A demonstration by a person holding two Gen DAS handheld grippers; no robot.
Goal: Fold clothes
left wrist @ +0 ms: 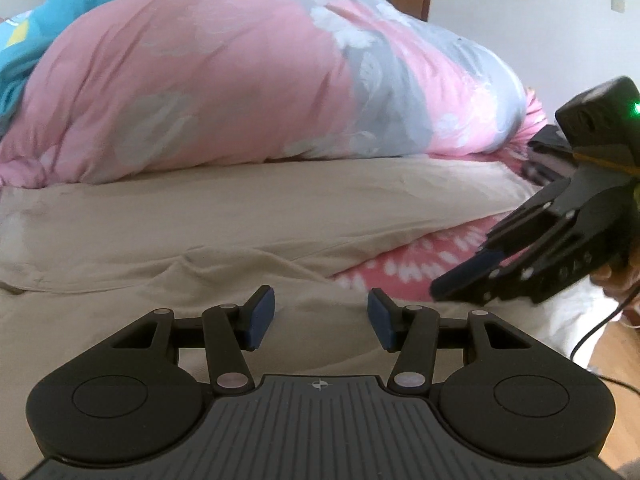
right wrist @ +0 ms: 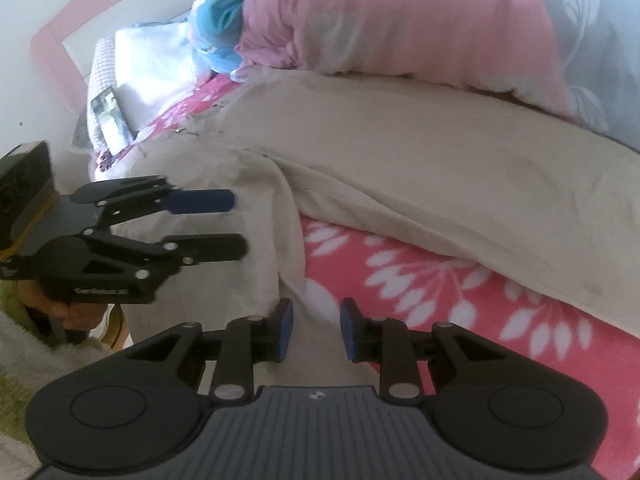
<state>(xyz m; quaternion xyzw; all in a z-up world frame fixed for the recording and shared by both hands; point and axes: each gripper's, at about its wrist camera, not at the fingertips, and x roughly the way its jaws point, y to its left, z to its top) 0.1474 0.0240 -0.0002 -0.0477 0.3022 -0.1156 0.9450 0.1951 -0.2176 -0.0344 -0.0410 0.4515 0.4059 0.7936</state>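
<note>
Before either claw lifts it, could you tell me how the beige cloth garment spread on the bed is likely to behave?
The beige cloth garment will probably be floppy: it lies in soft creases and follows the bed's shape. It looks thin, so likely light. Lifted at one edge, the rest would probably hang and drag across the pink flowered bedsheet.
</note>
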